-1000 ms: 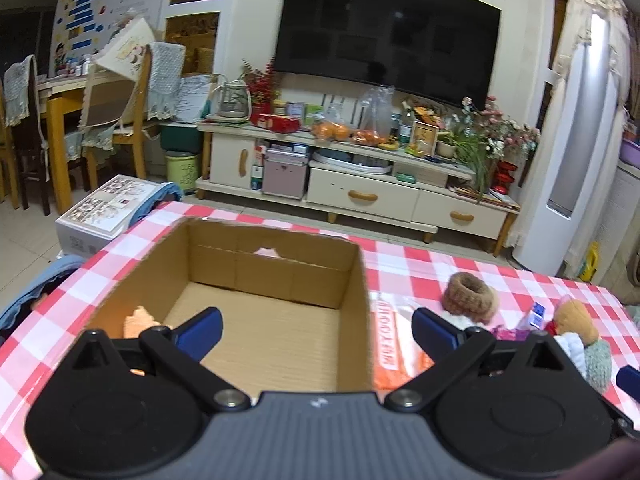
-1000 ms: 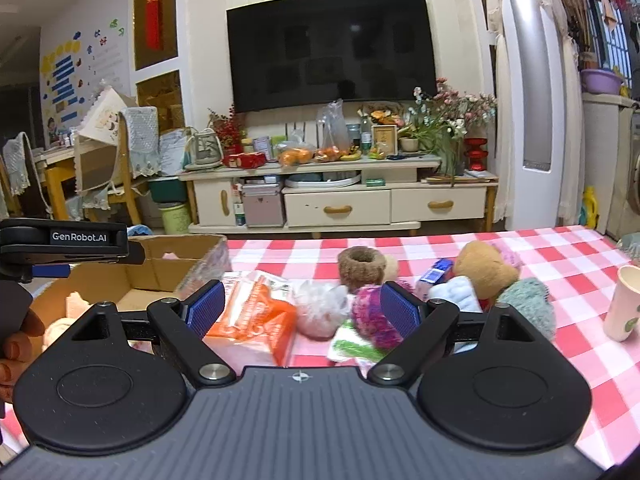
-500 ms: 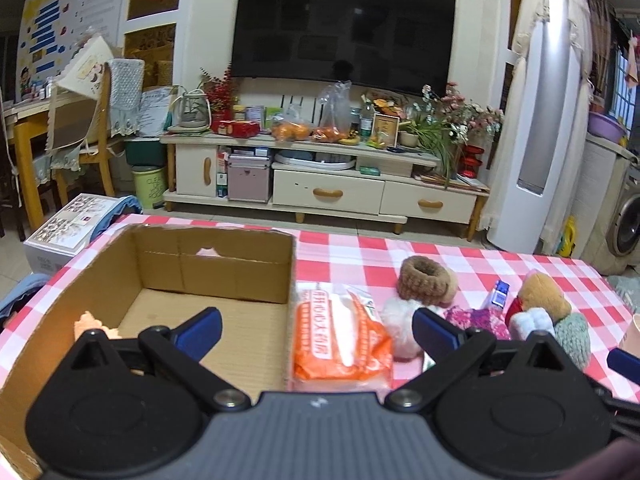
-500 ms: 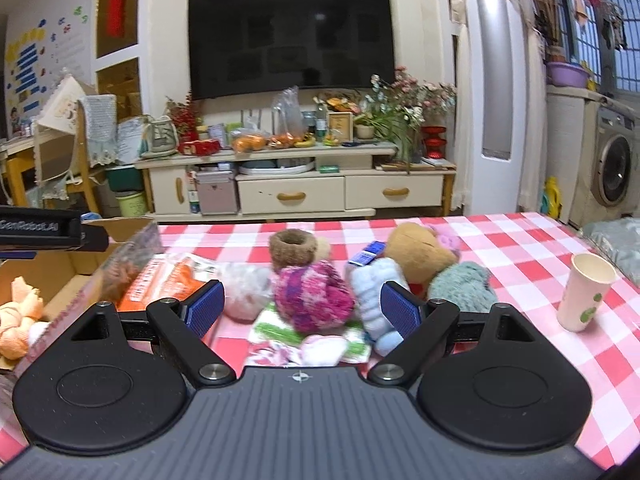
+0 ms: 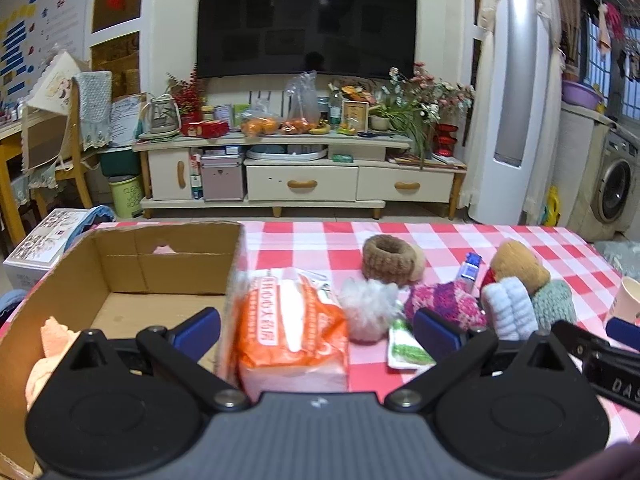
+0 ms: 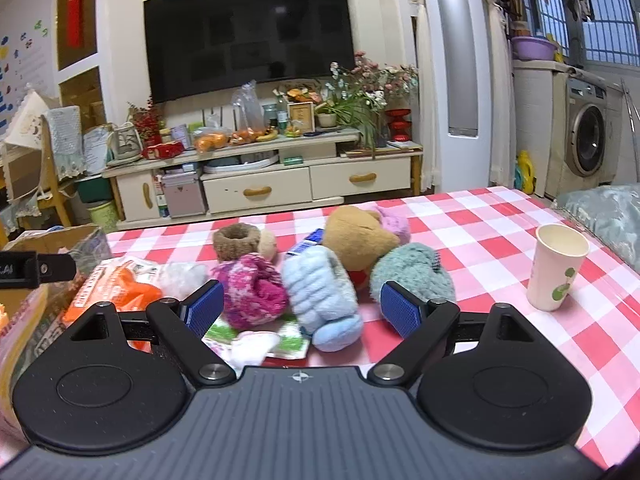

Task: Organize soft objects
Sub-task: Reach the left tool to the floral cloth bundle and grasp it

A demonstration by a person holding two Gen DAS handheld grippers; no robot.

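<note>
The light blue plush [image 6: 320,300] lies on the counter [image 6: 500,240] between your right gripper [image 6: 302,308]'s spread fingers, the orange packet [image 5: 288,332] sits between your left gripper [image 5: 316,330]'s 2 parted fingers, and the cardboard box [image 5: 120,264] stands left of it.

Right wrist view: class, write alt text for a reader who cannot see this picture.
The open right tool points at a pile of soft toys on a red-checked tablecloth: a pink-purple knit ball, a pale blue plush, a teal plush and a brown plush. A paper cup stands to the right.
</note>
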